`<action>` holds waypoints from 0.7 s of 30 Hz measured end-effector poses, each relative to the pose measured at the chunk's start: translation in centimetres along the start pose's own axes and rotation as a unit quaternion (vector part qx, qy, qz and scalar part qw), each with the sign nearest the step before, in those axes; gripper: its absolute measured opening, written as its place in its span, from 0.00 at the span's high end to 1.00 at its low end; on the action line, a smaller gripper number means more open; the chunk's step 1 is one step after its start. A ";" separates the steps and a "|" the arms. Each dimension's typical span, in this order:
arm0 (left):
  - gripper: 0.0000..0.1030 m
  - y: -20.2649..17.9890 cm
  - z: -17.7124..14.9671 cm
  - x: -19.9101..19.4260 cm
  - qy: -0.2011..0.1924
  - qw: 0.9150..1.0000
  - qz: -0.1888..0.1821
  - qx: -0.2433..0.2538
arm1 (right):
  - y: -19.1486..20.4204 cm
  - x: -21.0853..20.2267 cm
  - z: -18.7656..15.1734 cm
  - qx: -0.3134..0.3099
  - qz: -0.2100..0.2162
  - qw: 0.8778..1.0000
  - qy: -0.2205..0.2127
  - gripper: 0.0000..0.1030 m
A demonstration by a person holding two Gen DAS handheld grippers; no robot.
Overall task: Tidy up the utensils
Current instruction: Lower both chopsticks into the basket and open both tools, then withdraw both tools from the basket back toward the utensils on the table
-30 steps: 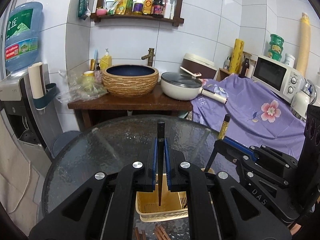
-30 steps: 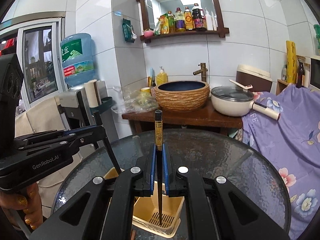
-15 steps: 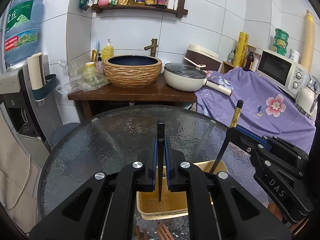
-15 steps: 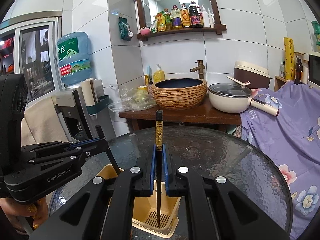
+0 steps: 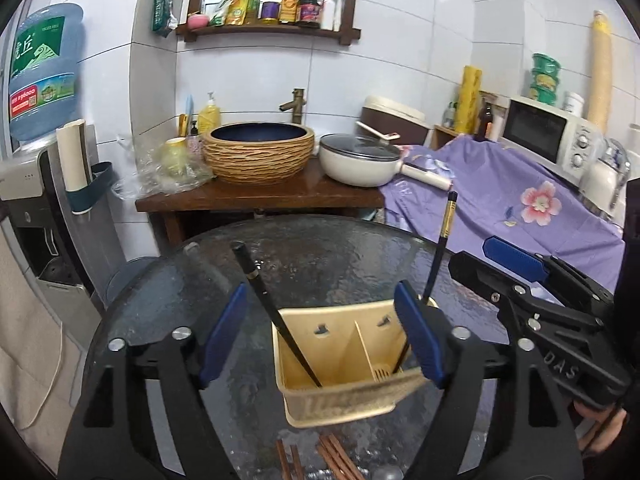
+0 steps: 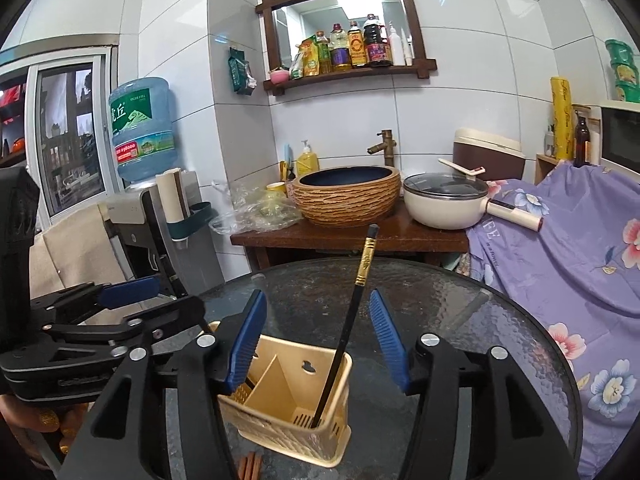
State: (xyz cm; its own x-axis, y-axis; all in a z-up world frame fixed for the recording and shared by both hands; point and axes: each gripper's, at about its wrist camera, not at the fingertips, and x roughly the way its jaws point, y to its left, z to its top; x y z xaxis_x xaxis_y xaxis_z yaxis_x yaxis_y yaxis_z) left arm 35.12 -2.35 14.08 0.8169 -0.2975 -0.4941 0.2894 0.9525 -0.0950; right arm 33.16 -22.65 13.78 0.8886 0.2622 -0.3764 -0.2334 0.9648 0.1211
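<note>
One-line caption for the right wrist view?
Right claw opening around a black chopstick leaning in the yellow holder on the glass table.

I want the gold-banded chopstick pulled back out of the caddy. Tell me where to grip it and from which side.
Grip the gold-banded chopstick on its upper shaft, at or just below the gold band, coming from above. It stands tilted in the right compartment of the yellow caddy, tip down, so only the upper part is free of the walls. The right gripper already straddles it, jaws opening.

Yellow caddy (image 5: 340, 360), black chopsticks (image 6: 344, 344)
</note>
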 end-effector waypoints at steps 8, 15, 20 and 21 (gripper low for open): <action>0.16 1.2 -3.7 -3.7 -0.017 1.000 0.013 -0.008 | -0.9 -3.2 -2.9 0.009 -0.032 0.999 0.023 0.40; 0.16 3.0 -9.9 -4.5 0.036 0.999 0.023 -0.016 | -1.1 -3.6 -9.1 0.009 -0.010 0.993 0.116 0.40; 0.16 3.6 -14.2 -3.7 0.084 0.996 0.028 -0.021 | -0.7 -4.1 -13.9 -0.001 -0.006 0.987 0.161 0.44; 0.16 3.6 -15.1 -3.6 0.095 0.995 0.027 -0.021 | -0.7 -4.2 -14.7 0.002 -0.005 0.986 0.169 0.46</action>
State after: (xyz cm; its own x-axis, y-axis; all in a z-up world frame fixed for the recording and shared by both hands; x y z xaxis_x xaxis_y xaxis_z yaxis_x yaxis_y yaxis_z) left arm 25.67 3.09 2.45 0.7208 -0.2329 -0.6528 0.2237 0.9696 -0.0990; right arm 23.76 -24.18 1.78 0.7079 0.2440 -0.6628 -0.2227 0.9677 0.1184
